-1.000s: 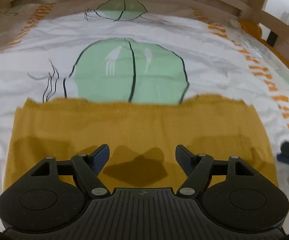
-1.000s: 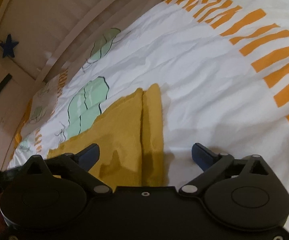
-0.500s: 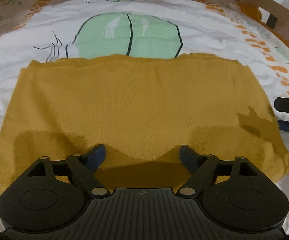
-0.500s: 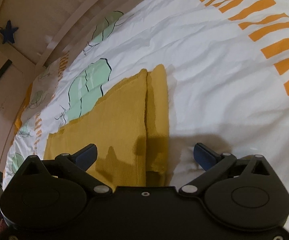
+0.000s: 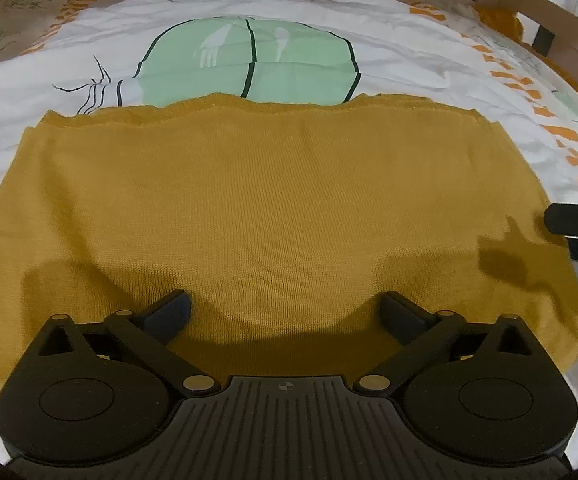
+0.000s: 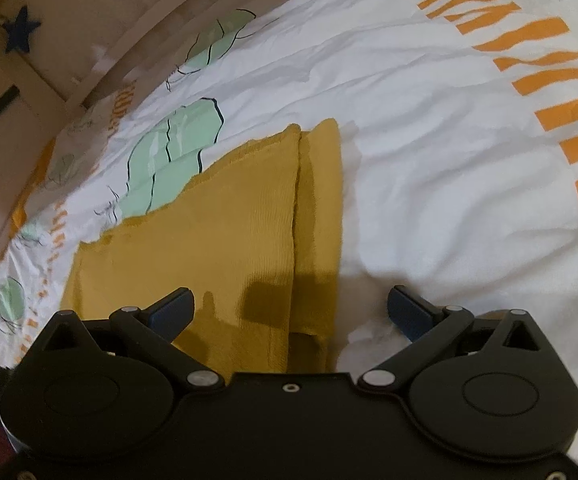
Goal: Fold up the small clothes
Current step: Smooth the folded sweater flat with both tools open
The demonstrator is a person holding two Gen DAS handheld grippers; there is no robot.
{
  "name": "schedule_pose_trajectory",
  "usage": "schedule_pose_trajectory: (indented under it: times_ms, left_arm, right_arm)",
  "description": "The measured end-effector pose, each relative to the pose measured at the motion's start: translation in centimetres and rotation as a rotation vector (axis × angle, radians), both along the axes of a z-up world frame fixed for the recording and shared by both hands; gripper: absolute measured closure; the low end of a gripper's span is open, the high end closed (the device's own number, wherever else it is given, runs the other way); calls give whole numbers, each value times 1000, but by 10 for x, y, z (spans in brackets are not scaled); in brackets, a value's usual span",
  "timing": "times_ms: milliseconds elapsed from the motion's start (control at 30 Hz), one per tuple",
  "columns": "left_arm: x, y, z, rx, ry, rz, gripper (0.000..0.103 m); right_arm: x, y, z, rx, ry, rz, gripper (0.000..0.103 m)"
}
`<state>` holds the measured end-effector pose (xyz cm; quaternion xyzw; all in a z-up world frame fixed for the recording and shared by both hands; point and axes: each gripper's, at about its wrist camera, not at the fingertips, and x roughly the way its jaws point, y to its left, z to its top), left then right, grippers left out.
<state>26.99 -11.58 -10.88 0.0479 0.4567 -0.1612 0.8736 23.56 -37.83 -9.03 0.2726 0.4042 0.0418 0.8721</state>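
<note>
White bedding (image 5: 409, 64) with green cactus prints and orange dashes fills both views; a wooden bed rail (image 5: 537, 4) runs along the far edge. On it we see the mustard knit garment (image 5: 273, 208) lying flat, near the cactus print (image 5: 249, 64), taking up most of the left wrist view. In the right wrist view the same garment (image 6: 217, 220) shows a narrow strip along its right edge, set off by a seam or fold line; we can't tell which layer lies on top there.

Our left gripper (image 5: 285, 312) sits low over the garment's near edge, fingers spread wide, nothing between them. Our right gripper (image 6: 291, 312) hovers at the garment's right side, fingers also wide apart, empty, one finger over cloth and the other over bare sheet. Its tip (image 5: 577, 232) peeks in at the right of the left view, just beside the cloth edge.

Step, as we judge it: garment laid out, side partly dealt with, next fold not yet started. Next move likely calls for both grippers to drop to the near edge, pinch a corner each, then lift and carry it toward the far hem evenly. Knit looks soft and may sag or bunch.
</note>
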Motion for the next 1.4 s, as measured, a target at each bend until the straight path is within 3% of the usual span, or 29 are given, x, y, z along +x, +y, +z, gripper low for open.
schedule_pose_trajectory:
  times_ms: [200,900,1400]
  left_arm:
    - [-6,-2,-3,10,-33,2,0]
    - [3,-10,-3,59,7,13,0]
    - [6,-13,-4,71,20,19,0]
  right_arm:
    - [3,9,3,-49,38,31,0]
    - [-2,-23,-6,231,62,48,0]
    - [0,-31,-12,311,38,29,0]
